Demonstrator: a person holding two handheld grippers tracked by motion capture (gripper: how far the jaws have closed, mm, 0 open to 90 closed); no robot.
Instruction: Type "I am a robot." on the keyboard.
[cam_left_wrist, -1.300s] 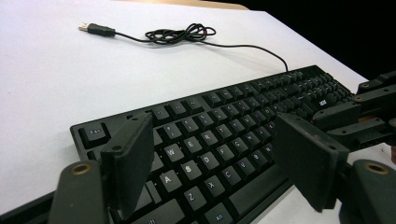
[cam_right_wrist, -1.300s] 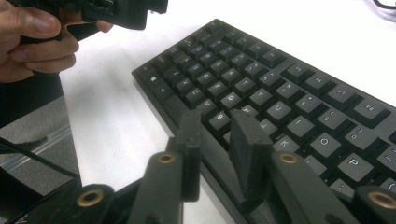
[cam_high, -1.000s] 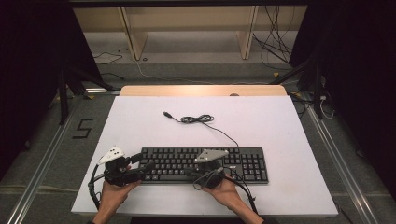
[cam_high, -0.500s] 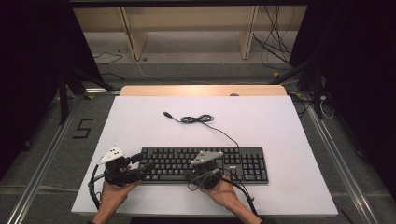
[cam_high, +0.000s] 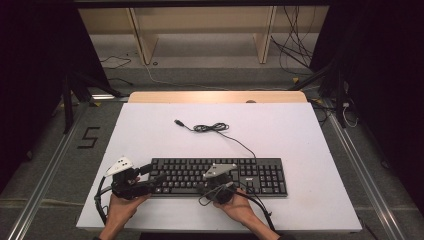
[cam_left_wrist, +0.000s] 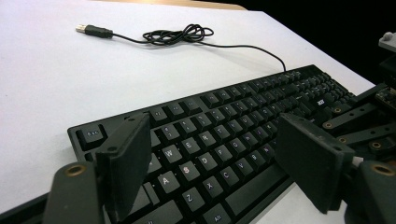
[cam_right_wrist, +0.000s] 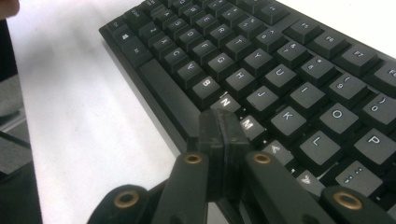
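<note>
A black keyboard (cam_high: 260, 175) lies along the front of the white table (cam_high: 310, 135). Its thin cable (cam_high: 215, 128) runs back to a small coil and a loose USB plug (cam_high: 178, 122). My left gripper (cam_high: 152, 174) hovers at the keyboard's left end, and in the left gripper view it stands open (cam_left_wrist: 219, 158) over the letter keys (cam_left_wrist: 233, 116). My right gripper (cam_high: 216, 182) is at the middle of the keyboard's front edge. Seen in the right gripper view, it is shut (cam_right_wrist: 222, 133) with nothing held, its tips just above the N and M keys (cam_right_wrist: 280, 70).
A wooden strip (cam_high: 215, 96) borders the table's far edge. Behind it stands a low wooden frame (cam_high: 200, 35) with loose cables (cam_high: 300, 55) on the floor. A "5" mark (cam_high: 89, 137) is on the floor at left. My right gripper (cam_left_wrist: 369, 116) shows in the left gripper view.
My right gripper has slid a little to the left along the keyboard's front edge. The left gripper and the keyboard have stayed put.
</note>
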